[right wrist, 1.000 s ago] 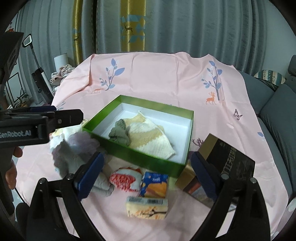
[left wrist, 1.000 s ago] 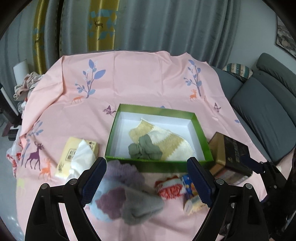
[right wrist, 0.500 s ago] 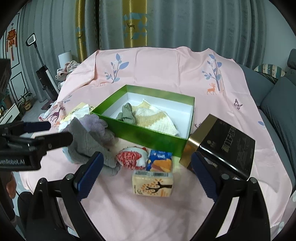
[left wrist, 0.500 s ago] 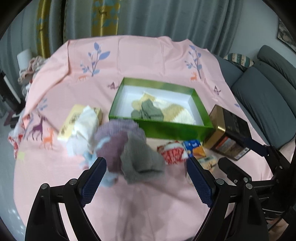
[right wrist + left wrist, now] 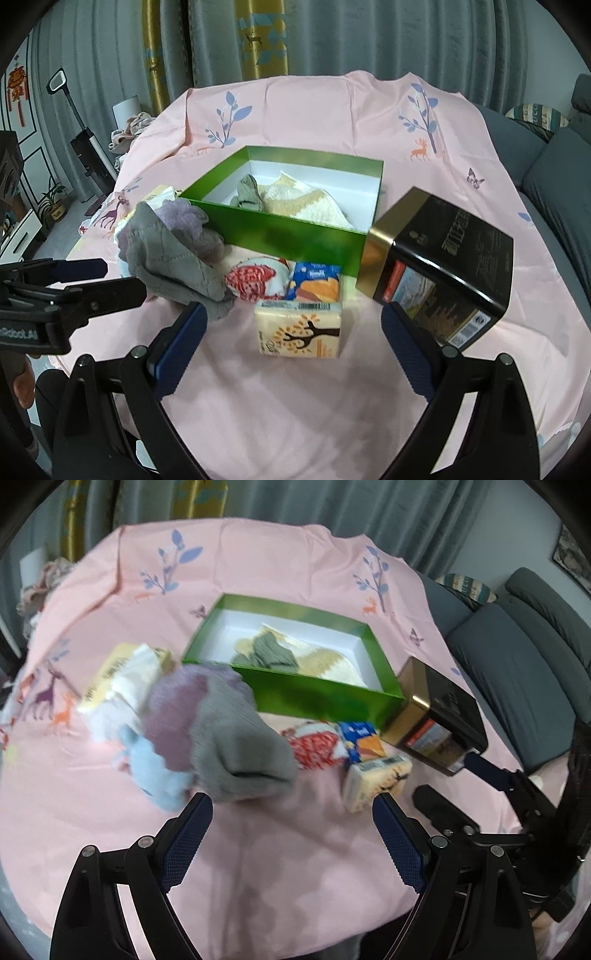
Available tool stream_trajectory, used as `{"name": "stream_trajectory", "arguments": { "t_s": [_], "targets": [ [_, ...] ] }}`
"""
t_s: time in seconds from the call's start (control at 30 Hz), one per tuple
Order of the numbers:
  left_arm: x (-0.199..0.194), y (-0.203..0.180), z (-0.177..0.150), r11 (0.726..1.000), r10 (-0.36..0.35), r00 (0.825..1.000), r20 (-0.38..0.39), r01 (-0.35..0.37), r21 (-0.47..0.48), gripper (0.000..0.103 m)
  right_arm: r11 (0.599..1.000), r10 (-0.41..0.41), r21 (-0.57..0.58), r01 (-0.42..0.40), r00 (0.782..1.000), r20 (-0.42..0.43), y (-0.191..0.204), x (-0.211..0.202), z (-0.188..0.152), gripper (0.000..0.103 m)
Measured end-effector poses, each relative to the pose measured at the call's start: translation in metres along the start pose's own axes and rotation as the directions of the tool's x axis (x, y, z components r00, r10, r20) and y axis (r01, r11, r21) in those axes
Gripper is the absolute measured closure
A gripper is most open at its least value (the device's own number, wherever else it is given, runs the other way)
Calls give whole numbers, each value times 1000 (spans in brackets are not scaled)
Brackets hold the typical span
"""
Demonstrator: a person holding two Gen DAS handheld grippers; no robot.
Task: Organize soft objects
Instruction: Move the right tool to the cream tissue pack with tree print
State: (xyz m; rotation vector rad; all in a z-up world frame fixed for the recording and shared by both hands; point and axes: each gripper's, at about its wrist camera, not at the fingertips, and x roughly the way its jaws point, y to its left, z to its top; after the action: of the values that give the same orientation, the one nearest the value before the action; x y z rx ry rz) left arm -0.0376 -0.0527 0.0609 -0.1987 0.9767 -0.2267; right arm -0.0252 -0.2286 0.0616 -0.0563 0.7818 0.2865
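A heap of soft cloths (image 5: pixel 218 734) in grey, purple and light blue lies on the pink tablecloth (image 5: pixel 280 871), just ahead of my left gripper (image 5: pixel 291 827), which is open and holds nothing. Behind the heap stands a green box (image 5: pixel 317 698) holding an olive sock (image 5: pixel 269 653) and a cream-and-yellow sock (image 5: pixel 332 664). A red patterned soft item (image 5: pixel 255 280) lies in front of the box. My right gripper (image 5: pixel 293 332) is open, with a tissue pack (image 5: pixel 299 328) ahead between its fingers, untouched. The left gripper (image 5: pixel 122 280) reaches in beside the cloth heap (image 5: pixel 173 251).
A black-and-gold tin (image 5: pixel 439 266) lies tilted at the box's right corner. A blue snack packet (image 5: pixel 314 282) sits behind the tissue pack. Another tissue pack (image 5: pixel 122 675) with white tissue is left of the heap. A grey sofa (image 5: pixel 517 664) borders the table's right side.
Both grippers have sunk and drawn back toward the table's near edge. The cloth heap, earlier between the left fingers in the picture, now lies ahead of their tips. Both stay open.
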Motion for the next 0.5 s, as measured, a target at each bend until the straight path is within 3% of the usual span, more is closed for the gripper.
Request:
{"name": "stream_trajectory", "arguments": {
  "t_s": [0.2, 0.5],
  "targets": [
    [17, -10, -4, 999, -40, 998, -43, 41, 9, 14, 1000, 8, 19, -8, 1000, -29, -10, 11, -11, 7],
    [47, -21, -11, 992, -117, 988, -104, 121, 26, 14, 991, 117, 68, -111, 989, -85, -30, 34, -41, 8]
  ]
}}
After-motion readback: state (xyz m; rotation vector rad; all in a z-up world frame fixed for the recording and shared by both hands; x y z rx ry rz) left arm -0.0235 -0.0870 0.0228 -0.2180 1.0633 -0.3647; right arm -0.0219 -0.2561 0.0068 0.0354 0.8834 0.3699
